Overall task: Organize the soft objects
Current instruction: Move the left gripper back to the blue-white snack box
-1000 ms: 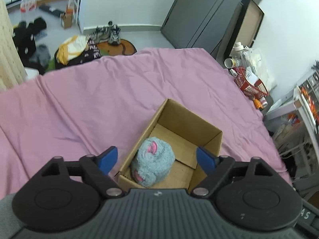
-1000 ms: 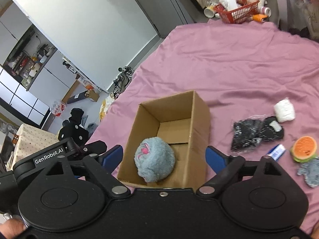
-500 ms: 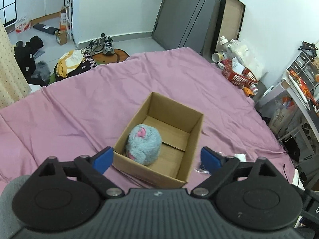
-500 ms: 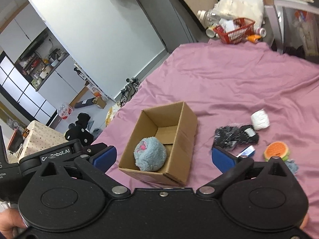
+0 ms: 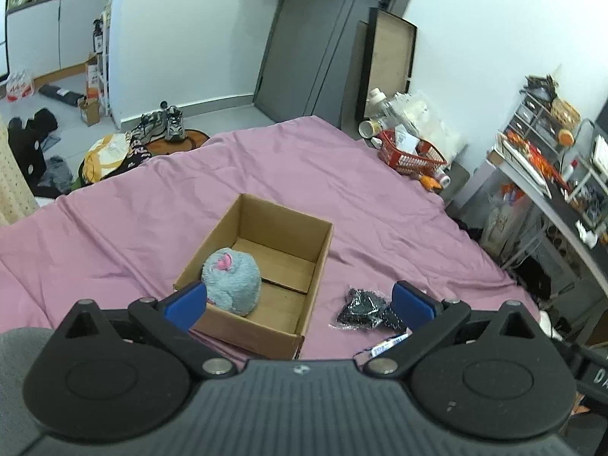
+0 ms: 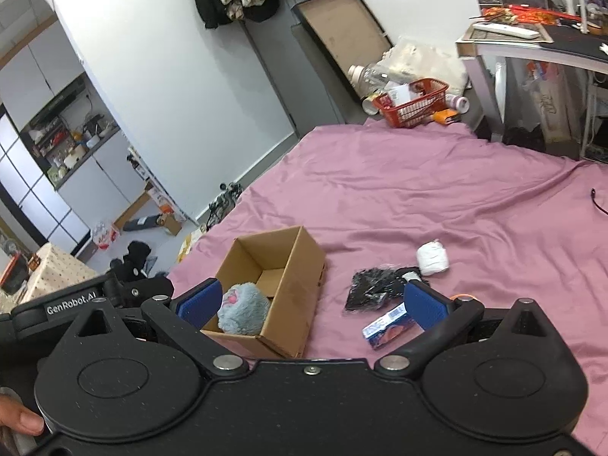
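A grey-blue plush ball [image 5: 231, 285] [image 6: 243, 309] with pink patches lies in the near end of an open cardboard box [image 5: 323, 243] [image 6: 296, 285] on the pink bed sheet. My left gripper [image 5: 298, 302] hangs above and in front of the box, its jaws still opening, nothing between them. My right gripper [image 6: 311, 302] is open and empty too, held back from the box. Right of the box lie a black crumpled bag [image 5: 361, 306] [image 6: 374, 288], a white rolled sock [image 6: 432, 258] and a small blue packet [image 6: 387, 325] [image 5: 383, 346].
The pink sheet [image 5: 342, 190] covers the whole bed. A red basket [image 5: 412, 152] [image 6: 412, 102] and bottles stand past the far corner, a cluttered desk [image 6: 532, 43] at the right. Shoes [image 5: 163, 125] and clothes litter the floor at left. The other gripper's black body [image 6: 76, 298] shows at the left.
Both grippers have pulled back and up from the box, so it looks smaller and farther away. Their jaws have spread wider. The plush ball stays in the box.
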The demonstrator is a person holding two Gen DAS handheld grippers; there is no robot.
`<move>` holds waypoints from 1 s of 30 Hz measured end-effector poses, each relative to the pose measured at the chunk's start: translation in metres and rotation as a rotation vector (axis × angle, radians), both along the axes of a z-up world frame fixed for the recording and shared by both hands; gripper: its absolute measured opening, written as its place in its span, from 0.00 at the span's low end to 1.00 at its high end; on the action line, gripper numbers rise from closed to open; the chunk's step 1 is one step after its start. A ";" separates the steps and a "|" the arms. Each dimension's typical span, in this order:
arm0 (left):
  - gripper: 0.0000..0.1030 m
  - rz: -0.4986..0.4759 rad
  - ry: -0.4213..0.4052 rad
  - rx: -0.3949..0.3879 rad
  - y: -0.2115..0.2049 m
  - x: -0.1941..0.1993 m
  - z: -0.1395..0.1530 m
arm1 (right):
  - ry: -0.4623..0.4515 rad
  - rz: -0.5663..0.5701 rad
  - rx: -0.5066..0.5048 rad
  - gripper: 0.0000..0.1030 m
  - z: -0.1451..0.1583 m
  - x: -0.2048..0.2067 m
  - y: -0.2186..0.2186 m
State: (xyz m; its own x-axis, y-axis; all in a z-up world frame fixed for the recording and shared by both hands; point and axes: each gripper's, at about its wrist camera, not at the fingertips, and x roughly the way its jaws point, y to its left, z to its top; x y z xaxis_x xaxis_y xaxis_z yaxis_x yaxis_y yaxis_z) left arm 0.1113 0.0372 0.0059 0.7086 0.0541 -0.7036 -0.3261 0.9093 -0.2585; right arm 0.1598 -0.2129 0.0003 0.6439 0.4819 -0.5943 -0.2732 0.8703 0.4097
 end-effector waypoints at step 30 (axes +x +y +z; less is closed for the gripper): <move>1.00 -0.091 0.075 0.104 -0.084 0.026 -0.032 | 0.124 -0.106 0.121 1.00 -0.063 0.030 -0.083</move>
